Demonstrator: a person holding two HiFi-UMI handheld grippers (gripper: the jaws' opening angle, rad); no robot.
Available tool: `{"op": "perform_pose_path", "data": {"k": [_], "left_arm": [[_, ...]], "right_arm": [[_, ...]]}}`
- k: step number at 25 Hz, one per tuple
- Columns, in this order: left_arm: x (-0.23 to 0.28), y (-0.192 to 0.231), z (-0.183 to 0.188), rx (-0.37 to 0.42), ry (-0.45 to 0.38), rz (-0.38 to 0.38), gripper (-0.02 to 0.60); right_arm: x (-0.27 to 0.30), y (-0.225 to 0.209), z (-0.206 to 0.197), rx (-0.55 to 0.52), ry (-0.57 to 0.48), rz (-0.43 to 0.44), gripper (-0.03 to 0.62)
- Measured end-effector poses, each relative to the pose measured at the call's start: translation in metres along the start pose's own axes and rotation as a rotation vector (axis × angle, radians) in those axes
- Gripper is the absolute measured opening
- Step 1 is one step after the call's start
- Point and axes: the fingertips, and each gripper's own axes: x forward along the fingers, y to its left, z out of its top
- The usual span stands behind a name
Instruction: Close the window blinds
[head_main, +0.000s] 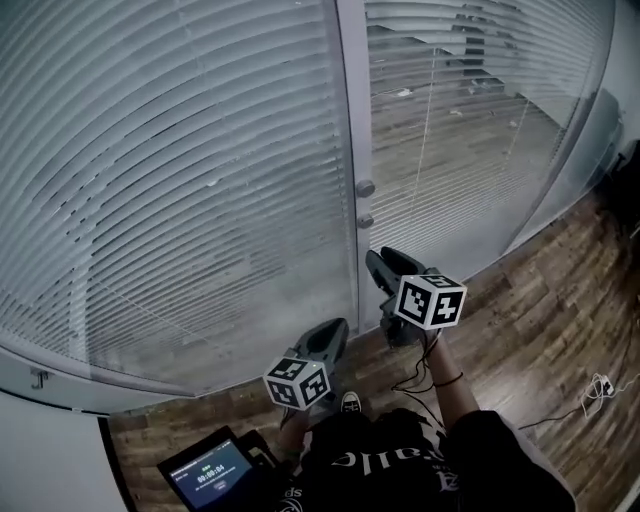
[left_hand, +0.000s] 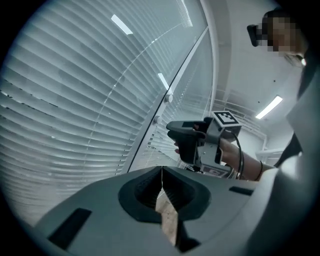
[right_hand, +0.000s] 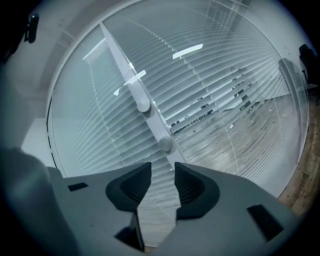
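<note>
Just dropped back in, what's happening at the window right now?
A person stands at a glass wall with a gripper in each hand. The right gripper is open and empty, aimed at the lower knob on the frame post without touching it. The left gripper is shut on nothing, held nearer the body. The left blind looks mostly closed. The right blind has slats open enough to see the room beyond.

Office interior with glazed partition walls.
Tall glass partitions (head_main: 352, 110) hung with pale horizontal blinds (head_main: 180, 180), a wood-plank floor (head_main: 540, 330) and long ceiling strip lights (left_hand: 268, 107) suggest an office or meeting room.
</note>
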Motion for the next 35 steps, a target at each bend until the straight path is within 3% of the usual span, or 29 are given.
{"op": "perform_pose_path", "data": {"k": [5,8,12,20,21,22,23,25,26,27,28,29,33,35], "left_arm": [[0.014,0.01,0.004,-0.021,0.006,-0.038,0.005],[0.023,0.012,0.005,-0.025,0.001,-0.045,0.005],[0.028,0.014,0.01,-0.037,-0.005,-0.042,0.005],[0.028,0.025,0.01,-0.064,-0.017,-0.005,0.005],[0.028,0.026,0.01,-0.064,-0.016,-0.003,0.005],[0.027,0.026,0.01,-0.061,-0.016,0.0,0.005],[0.027,0.027,0.011,-0.058,-0.015,0.004,0.005],[0.026,0.031,0.012,-0.058,-0.018,0.015,0.005],[0.025,0.033,0.012,-0.06,-0.021,0.019,0.005],[0.025,0.034,0.012,-0.062,-0.023,0.023,0.005],[0.025,0.035,0.012,-0.063,-0.023,0.025,0.005],[0.026,0.035,0.012,-0.063,-0.023,0.026,0.005],[0.028,0.037,0.015,-0.066,-0.025,0.023,0.005],[0.03,0.037,0.015,-0.069,-0.026,0.019,0.005]], "right_arm": [[0.033,-0.002,0.027,0.068,-0.036,-0.008,0.13],[0.043,-0.004,0.031,0.166,-0.047,-0.008,0.13],[0.042,-0.008,0.03,0.217,-0.077,-0.029,0.13],[0.054,-0.012,0.037,0.139,-0.046,-0.056,0.138],[0.053,-0.012,0.038,0.076,-0.043,-0.071,0.137],[0.053,-0.012,0.039,-0.056,-0.034,-0.106,0.137],[0.052,-0.009,0.039,-0.269,-0.017,-0.167,0.135],[0.053,-0.001,0.036,-0.848,0.028,-0.334,0.135],[0.054,0.003,0.035,-1.086,0.033,-0.399,0.135],[0.054,0.005,0.033,-1.206,0.022,-0.427,0.135],[0.054,0.005,0.033,-1.196,0.003,-0.42,0.135],[0.053,0.003,0.033,-1.091,-0.009,-0.394,0.135],[0.05,-0.003,0.034,-0.448,-0.022,-0.225,0.137],[0.048,-0.006,0.038,-0.178,-0.039,-0.146,0.137]]}}
